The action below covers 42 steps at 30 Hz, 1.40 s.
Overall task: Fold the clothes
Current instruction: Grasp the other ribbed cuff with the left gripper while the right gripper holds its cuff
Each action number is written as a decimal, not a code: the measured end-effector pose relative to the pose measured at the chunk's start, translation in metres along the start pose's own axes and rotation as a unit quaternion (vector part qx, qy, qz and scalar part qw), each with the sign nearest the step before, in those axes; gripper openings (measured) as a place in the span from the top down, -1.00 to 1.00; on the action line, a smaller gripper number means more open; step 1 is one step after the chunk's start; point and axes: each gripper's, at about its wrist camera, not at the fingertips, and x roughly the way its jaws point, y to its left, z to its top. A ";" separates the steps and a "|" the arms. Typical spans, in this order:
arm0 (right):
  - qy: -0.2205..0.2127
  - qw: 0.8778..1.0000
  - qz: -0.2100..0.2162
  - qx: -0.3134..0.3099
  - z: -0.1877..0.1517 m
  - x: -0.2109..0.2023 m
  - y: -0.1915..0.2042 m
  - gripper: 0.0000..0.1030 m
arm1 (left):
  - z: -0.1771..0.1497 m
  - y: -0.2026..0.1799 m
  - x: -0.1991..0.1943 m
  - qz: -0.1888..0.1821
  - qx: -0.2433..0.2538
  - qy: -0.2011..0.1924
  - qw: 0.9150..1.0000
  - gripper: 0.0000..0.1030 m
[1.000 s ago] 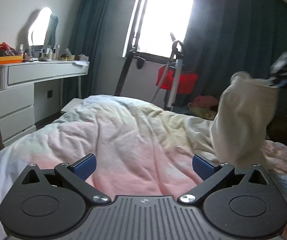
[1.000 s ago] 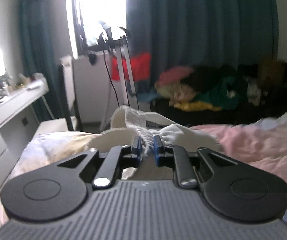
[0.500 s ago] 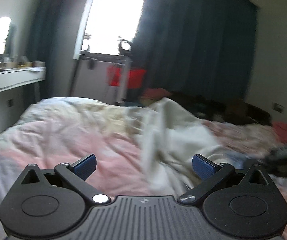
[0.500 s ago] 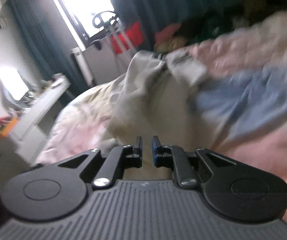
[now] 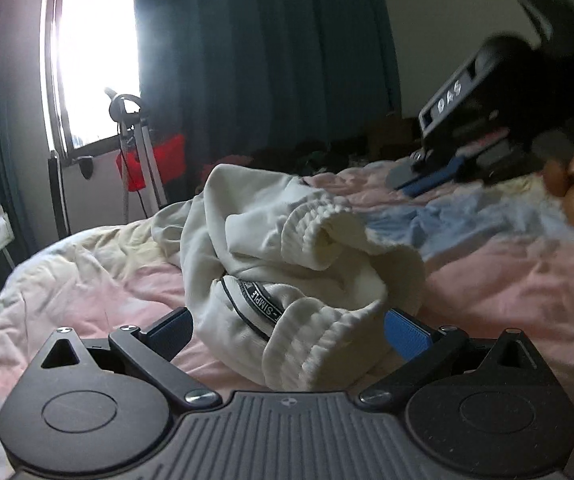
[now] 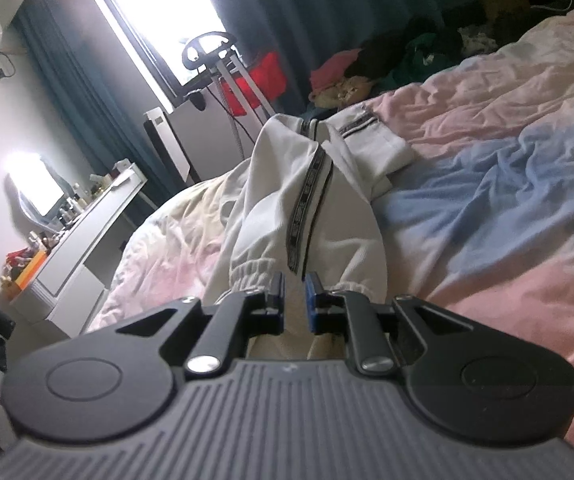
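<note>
Lying between left gripper fingers — sweatshirt

Bed covered by a rumpled duvet, pink with pale blue and cream patches. On it, a white jacket lies bunched in a heap, ribbed cuffs and a black lettered stripe showing; in the right wrist view it stretches lengthwise along the bed.

Pastel duvet, teal curtains, bright window, white dresser
</note>
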 end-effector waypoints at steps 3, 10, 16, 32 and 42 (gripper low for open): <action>-0.003 1.000 -0.019 0.001 0.001 0.003 -0.003 0.63 | 0.000 0.004 0.020 0.011 -0.016 0.022 1.000 -0.99; -0.025 0.998 -0.054 -0.015 0.002 0.002 -0.003 0.22 | -0.005 0.019 0.035 0.042 -0.052 0.048 0.997 -0.75; -0.036 0.998 -0.054 -0.018 0.001 0.002 0.000 -0.46 | -0.005 0.034 0.032 0.080 -0.074 0.045 0.993 -0.52; -0.027 0.998 -0.064 -0.004 -0.002 0.006 -0.004 -0.46 | 0.007 0.109 0.003 0.124 -0.202 0.023 0.971 0.75; -0.014 0.998 -0.057 -0.012 -0.005 0.013 -0.004 -0.46 | 0.036 0.189 -0.016 0.152 -0.192 0.027 0.969 0.84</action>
